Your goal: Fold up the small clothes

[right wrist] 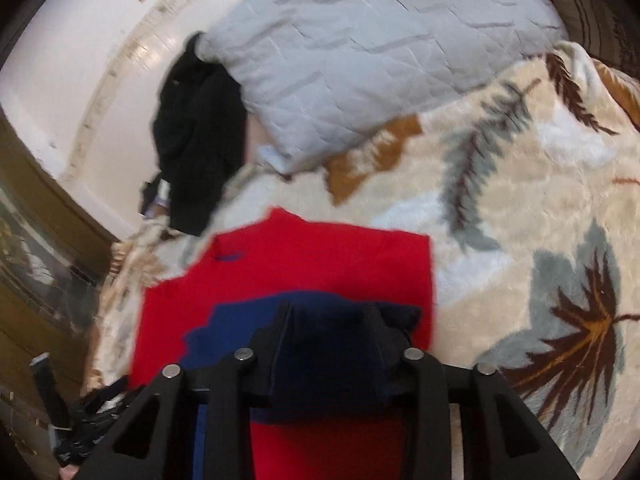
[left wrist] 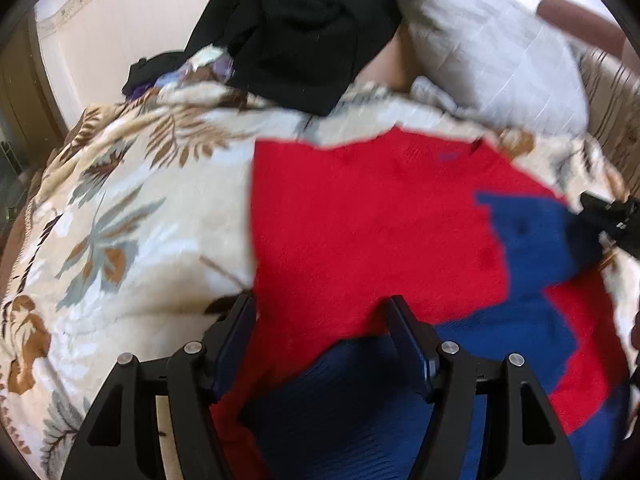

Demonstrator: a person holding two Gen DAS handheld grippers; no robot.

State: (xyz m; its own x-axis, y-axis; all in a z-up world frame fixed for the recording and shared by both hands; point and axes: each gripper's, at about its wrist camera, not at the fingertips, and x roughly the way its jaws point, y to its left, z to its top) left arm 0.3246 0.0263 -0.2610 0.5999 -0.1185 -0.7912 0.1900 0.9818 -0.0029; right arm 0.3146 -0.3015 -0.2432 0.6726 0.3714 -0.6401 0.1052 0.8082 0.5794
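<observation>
My left claw [left wrist: 320, 320] hangs spread above the red-and-blue sweater [left wrist: 360, 216] on the leaf-print blanket [left wrist: 140, 200] (grey pillow [right wrist: 360, 60] behind); my right claw [right wrist: 332, 320] pinches its blue sleeve [right wrist: 320, 344].

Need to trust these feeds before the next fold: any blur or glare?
Left wrist view: motion blur smears the red sweater and blanket; fisheye bends the edges. Right wrist view: blurred too, glare on the wall, navy sleeve dark, detail lost.
</observation>
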